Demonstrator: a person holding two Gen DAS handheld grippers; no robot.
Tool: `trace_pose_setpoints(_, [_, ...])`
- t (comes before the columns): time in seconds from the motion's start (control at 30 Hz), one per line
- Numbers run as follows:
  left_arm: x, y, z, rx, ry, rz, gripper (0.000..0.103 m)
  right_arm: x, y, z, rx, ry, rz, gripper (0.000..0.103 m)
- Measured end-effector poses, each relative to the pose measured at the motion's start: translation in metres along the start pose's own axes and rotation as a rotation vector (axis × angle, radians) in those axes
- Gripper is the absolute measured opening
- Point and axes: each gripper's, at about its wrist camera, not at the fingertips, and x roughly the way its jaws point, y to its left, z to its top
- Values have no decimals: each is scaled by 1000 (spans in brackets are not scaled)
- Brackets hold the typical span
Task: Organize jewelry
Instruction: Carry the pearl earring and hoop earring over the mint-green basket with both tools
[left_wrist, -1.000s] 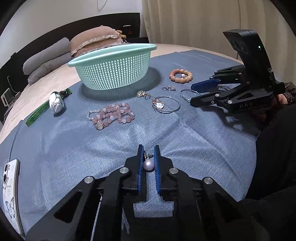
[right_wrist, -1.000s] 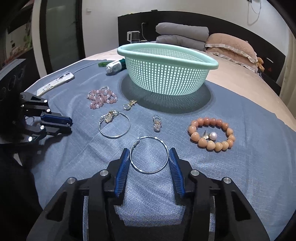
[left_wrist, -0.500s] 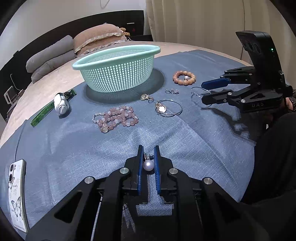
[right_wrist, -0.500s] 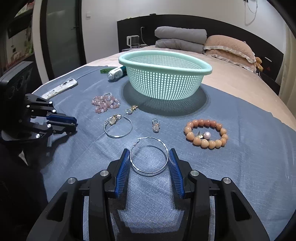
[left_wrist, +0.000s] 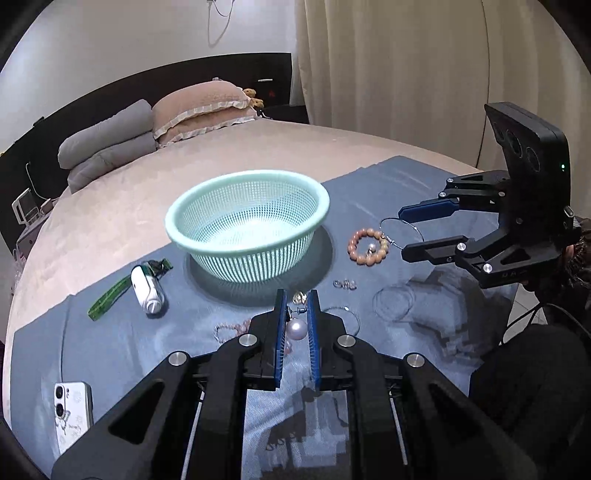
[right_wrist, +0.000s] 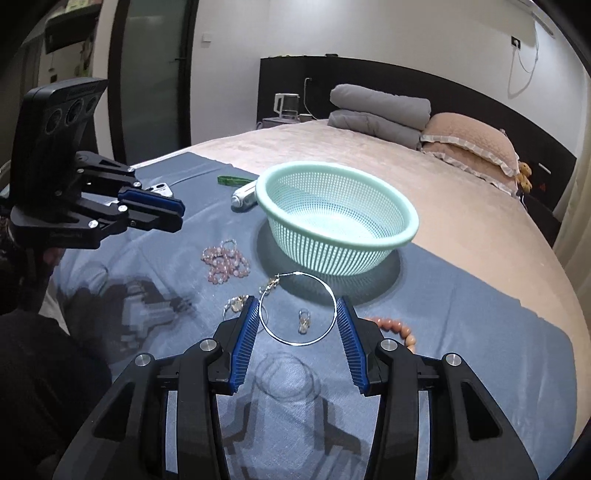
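Your left claw (left_wrist: 296, 314) clamped on white pearl earring (left_wrist: 297, 328), lifted off blue cloth. Right claw (right_wrist: 298, 317) pinches large silver hoop earring (right_wrist: 297, 309) across its width. Mint mesh plastic basket (left_wrist: 247, 225) at twelve o'clock, likely drop target for both.

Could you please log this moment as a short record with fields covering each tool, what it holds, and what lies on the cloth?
left tool: shut on pearl earring, raised above the blue cloth
right tool: holds silver hoop between its pads, lifted; its shadow falls on the cloth
basket: mint green, upright, nothing visible inside
on cloth: pink bead bracelet, orange bead bracelet, small earrings, phone
not yet done: no jewelry in basket
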Motion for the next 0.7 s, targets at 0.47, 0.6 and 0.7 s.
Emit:
trace_pose_setpoints(0.47, [22, 39, 71, -2, -1, 28, 12, 15, -51, 83, 15, -73, -24, 41])
trace_pose_setpoints(0.6, [49, 52, 84, -24, 26, -6, 12, 46, -63, 96, 51, -48, -2, 41])
trace_pose_setpoints(0.7, [75, 60, 90, -35, 58, -11, 12, 76, -73, 97, 80, -10, 1, 41])
